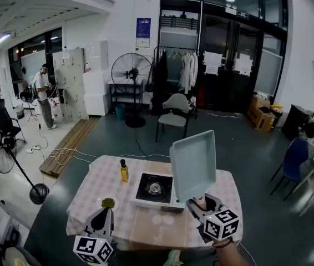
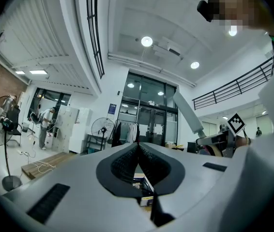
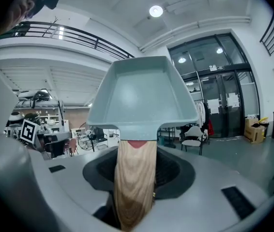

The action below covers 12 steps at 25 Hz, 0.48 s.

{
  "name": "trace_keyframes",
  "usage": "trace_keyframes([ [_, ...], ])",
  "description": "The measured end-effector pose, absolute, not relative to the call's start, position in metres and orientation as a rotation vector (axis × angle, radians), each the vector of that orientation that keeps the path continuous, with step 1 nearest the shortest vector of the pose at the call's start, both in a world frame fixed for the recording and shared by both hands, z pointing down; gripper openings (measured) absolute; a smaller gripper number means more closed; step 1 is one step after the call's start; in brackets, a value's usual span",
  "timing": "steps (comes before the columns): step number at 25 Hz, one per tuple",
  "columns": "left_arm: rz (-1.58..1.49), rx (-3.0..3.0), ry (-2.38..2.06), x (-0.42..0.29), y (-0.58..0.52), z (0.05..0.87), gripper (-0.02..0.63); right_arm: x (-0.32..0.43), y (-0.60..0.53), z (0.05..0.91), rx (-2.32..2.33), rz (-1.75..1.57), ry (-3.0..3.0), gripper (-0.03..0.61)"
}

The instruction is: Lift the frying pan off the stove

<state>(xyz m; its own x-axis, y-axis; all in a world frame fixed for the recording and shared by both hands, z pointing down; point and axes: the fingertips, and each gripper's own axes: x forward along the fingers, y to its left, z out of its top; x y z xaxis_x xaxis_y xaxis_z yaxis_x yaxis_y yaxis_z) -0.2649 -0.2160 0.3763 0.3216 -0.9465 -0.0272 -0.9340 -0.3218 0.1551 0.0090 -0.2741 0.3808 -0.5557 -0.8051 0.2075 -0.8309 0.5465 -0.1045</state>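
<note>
Pale-green square frying pan (image 3: 142, 100), smooth wooden handle (image 3: 134, 187) clamped in right gripper (image 1: 200, 204); ribbed pads (image 2: 122, 162) of left gripper (image 2: 138, 153) together, empty.

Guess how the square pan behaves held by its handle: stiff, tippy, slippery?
Likely stiff: the pan shows no sag held upright. Probably top-heavy, since the right claw grips only the wooden handle, so it may pivot. The smooth handle might slip.

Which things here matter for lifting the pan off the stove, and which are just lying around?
Job: frying pan, held up by the right gripper; stove.
Lying about: yellow bottle, small green item, chair, fan.
</note>
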Motion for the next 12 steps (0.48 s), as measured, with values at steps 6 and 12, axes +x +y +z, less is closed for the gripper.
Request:
trace_keyframes([
  [6, -0.161, 2.492, -1.752, -0.264, -0.212, 0.379, 0.021, 0.002, -0.270, 0.389, 1.421, 0.266, -2.636, 0.175],
  [12, -0.147, 2.484, -1.754, -0.262, -0.206, 0.384, 0.021, 0.001, -0.263, 0.386, 1.421, 0.278, -2.650, 0.175],
])
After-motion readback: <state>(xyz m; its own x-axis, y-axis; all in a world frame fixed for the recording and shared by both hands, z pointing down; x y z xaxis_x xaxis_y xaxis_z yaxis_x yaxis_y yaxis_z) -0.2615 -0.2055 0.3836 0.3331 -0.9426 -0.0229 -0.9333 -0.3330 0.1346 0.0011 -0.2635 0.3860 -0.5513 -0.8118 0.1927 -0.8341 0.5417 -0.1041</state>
